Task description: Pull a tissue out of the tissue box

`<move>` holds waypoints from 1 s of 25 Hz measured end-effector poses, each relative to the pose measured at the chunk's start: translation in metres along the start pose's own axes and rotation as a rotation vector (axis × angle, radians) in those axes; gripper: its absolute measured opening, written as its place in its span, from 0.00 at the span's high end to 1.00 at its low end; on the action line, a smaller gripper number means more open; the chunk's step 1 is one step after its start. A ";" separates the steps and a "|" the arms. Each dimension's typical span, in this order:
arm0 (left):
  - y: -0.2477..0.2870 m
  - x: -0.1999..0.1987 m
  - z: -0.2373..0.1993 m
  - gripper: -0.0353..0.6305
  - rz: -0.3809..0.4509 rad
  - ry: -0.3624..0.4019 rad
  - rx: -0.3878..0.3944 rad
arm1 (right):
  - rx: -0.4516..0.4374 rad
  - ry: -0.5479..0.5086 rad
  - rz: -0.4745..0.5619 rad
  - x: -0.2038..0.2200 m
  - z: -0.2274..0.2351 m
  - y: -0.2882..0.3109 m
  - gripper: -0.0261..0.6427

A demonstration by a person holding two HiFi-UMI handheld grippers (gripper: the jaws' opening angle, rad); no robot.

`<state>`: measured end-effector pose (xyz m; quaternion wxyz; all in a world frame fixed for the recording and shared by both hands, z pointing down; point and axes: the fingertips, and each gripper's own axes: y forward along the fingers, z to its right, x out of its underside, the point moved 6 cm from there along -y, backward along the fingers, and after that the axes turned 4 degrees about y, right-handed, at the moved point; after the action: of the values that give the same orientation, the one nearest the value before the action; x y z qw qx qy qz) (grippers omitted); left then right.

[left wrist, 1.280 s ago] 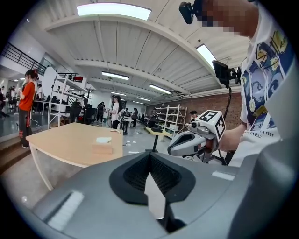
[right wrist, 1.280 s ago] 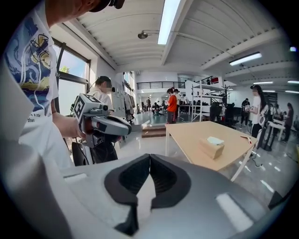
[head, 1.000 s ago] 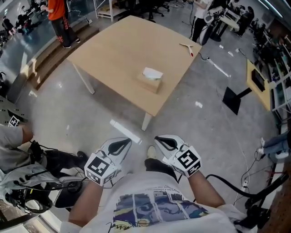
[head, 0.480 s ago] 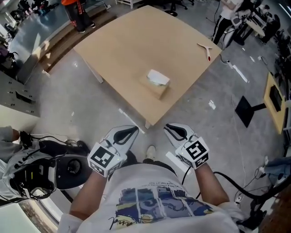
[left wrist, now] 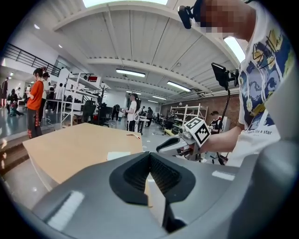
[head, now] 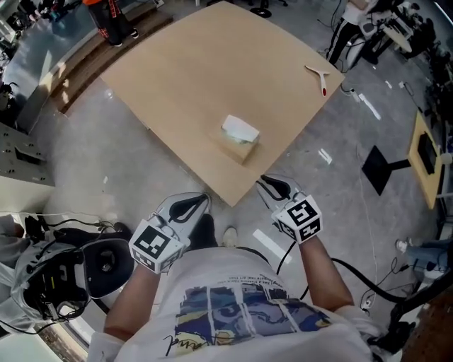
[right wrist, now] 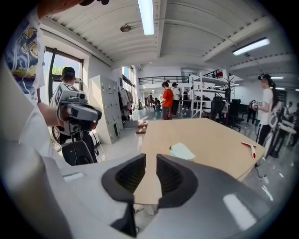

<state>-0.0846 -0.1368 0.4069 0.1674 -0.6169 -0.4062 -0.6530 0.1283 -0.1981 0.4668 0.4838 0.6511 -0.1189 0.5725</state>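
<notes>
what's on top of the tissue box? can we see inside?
A white tissue sits on top of the tissue box, which stands on the table. The tissue covers the opening, so the inside of the box cannot be seen.

Light tan surface (head: 177, 78); brown tissue box (head: 237, 148), white tissue (head: 239, 129). Black-and-white square markers on grey-white left gripper (head: 190, 206), right gripper (head: 274, 189). Pale grey floor (head: 106, 177).

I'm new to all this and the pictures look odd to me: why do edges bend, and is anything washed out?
Head view: the wide lens bows the edges of the table; light is even, the tissue box sharp. Left gripper view: round fisheye frame, black corners, ceiling lamp blown out white. Right gripper view: same curving, glare from the light strip.
</notes>
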 end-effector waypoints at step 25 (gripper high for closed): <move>0.051 -0.019 -0.131 0.94 -0.037 -0.007 0.135 | 0.078 0.414 -0.119 0.013 0.151 0.148 0.72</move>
<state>-0.1317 -0.2699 0.4175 0.1949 -0.5989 -0.4613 -0.6249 0.1229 -0.3826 0.5697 0.5051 0.5438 0.0439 0.6687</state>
